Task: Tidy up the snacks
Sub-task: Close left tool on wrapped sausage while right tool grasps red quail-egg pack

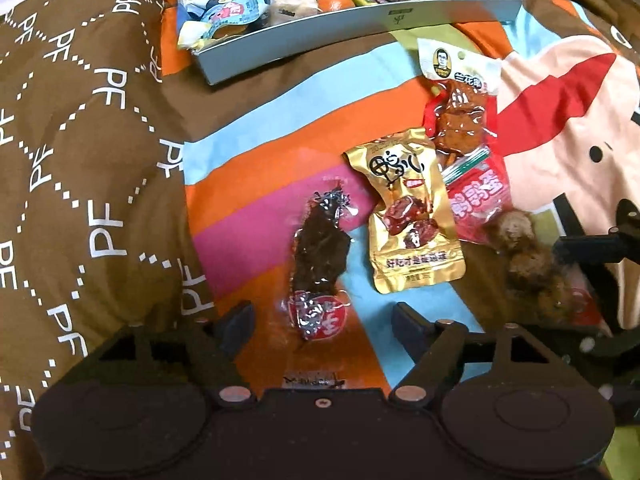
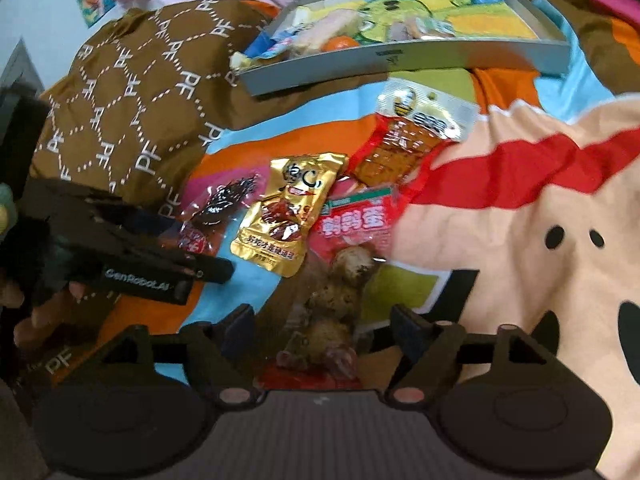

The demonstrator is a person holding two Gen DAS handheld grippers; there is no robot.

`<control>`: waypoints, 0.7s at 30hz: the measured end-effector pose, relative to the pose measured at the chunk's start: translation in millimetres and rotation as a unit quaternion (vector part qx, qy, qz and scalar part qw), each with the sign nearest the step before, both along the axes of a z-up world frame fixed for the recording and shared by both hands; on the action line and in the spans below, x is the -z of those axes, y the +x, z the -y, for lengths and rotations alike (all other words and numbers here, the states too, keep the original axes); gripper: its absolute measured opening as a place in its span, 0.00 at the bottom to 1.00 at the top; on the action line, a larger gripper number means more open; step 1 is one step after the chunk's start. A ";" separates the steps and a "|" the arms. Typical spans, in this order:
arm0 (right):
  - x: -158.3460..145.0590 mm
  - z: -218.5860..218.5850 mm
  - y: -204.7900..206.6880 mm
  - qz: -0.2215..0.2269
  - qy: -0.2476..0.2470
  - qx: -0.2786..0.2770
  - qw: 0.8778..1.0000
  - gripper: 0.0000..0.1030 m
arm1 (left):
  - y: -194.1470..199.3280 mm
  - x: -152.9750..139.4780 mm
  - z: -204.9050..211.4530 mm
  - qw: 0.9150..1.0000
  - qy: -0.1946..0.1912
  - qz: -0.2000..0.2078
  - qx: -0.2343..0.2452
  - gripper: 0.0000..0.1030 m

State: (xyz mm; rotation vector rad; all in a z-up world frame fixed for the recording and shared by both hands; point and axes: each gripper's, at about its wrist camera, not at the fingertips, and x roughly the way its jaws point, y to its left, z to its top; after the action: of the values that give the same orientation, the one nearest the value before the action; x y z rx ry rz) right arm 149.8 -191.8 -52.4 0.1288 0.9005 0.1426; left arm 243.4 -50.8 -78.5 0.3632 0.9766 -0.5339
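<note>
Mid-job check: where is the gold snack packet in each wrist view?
Left wrist: gold packet right of centre, up and right of the open left claw.
Right wrist: gold packet left of centre, up and left of the open right claw.
Shared landmark: grey tray at top.

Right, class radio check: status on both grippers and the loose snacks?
Left gripper open over dark packet. Right gripper open around egg packet. Tray beyond, unobstructed.

A bed [image 1: 260, 128] with a striped, cartoon-print cover carries a grey tray [image 1: 304, 46] of snacks at the far side. Nearer lie a dark packet [image 1: 320, 248], a gold packet [image 1: 412, 220], a tofu packet [image 1: 460, 104] and a red egg packet [image 1: 480, 204], the last three overlapping. A brown patterned cushion [image 1: 80, 140] sits at the left.
</note>
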 end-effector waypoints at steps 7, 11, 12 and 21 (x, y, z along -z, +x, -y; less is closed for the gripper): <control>16.7 -24.5 -1.9 0.009 -0.058 -0.024 0.998 0.91 | 3.8 8.9 8.7 1.000 0.018 0.015 -0.003 0.95; 17.8 -23.8 0.3 0.004 -0.051 -0.023 0.998 0.92 | 7.4 9.7 9.2 1.000 0.009 0.011 -0.009 0.92; 17.3 -22.6 0.6 0.002 -0.047 -0.020 0.999 0.91 | 7.7 9.2 8.6 1.000 0.007 0.010 -0.009 0.90; 13.2 -22.4 -2.2 0.000 -0.044 -0.008 0.999 0.65 | 8.0 0.3 -0.3 1.000 -0.014 -0.007 -0.024 0.52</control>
State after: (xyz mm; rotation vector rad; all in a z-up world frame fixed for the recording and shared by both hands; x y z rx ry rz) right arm 147.7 -169.4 -65.7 0.0393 0.9065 0.1185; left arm 251.4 -50.5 -78.8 0.3108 0.9886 -0.5072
